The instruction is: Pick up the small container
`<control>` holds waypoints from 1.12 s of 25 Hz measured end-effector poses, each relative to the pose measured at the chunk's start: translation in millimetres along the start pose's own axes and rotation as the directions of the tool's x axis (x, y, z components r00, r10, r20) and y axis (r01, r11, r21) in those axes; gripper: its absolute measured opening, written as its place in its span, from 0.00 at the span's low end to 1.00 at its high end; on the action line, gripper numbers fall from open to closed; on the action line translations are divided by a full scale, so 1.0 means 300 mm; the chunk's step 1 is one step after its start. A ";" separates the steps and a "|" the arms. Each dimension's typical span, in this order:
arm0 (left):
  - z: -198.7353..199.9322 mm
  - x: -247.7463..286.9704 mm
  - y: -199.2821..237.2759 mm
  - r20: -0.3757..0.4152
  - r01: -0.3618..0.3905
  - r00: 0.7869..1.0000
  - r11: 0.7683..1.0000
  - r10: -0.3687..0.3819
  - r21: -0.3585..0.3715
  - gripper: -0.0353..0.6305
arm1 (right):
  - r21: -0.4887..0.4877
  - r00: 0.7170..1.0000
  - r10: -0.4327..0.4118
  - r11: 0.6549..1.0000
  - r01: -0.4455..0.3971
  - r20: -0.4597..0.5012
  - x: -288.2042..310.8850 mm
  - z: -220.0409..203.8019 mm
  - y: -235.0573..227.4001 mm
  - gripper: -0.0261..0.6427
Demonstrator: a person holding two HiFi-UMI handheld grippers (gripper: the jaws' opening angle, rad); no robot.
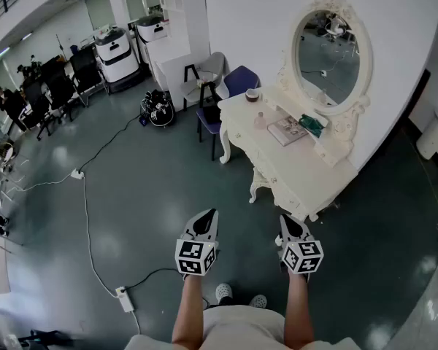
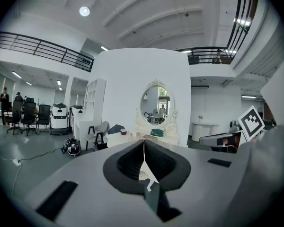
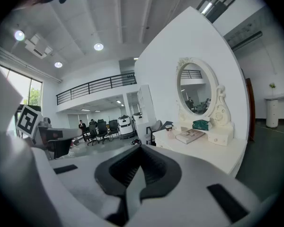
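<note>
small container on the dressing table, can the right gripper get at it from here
Probably not yet: the right gripper hangs over the floor, well short of the dressing table, jaws shut. Nothing blocks the way to the small container; stepping closer and opening them should do.

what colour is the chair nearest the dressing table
The chair is dark blue, bordering on purple; it shows best in the head view.
</note>
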State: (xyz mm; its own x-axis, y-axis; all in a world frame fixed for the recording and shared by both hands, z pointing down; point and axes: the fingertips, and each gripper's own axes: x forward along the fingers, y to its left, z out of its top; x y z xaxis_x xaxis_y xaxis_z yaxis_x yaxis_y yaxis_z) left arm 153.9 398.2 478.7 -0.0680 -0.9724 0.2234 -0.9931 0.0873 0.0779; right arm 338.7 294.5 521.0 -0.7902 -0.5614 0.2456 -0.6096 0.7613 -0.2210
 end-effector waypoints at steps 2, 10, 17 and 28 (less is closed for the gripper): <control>0.004 -0.003 0.020 0.007 -0.001 1.000 1.000 0.001 -0.005 0.10 | -0.005 1.000 0.002 1.000 -0.002 0.003 0.016 0.007 0.015 0.04; -0.038 0.013 0.086 0.001 0.029 1.000 1.000 -0.029 -0.002 0.10 | 0.020 1.000 -0.018 1.000 0.018 0.025 0.093 -0.014 0.054 0.04; -0.039 0.015 0.162 -0.005 0.052 0.999 0.999 -0.052 0.007 0.10 | 0.043 1.000 -0.007 0.999 0.005 0.029 0.141 -0.046 0.128 0.05; -0.043 0.105 0.350 -0.003 0.014 1.000 1.000 -0.014 -0.020 0.10 | 0.005 1.000 -0.005 1.000 0.005 -0.001 0.344 -0.023 0.134 0.31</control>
State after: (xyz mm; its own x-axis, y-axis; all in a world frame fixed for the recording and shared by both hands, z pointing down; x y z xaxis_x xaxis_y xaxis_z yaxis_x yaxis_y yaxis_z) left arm 48.9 379.6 506.4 -0.0539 -0.9729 0.2251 -0.9919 0.0782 0.1005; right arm 233.0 269.4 543.9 -0.7874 -0.5646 0.2474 -0.6135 0.7571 -0.2246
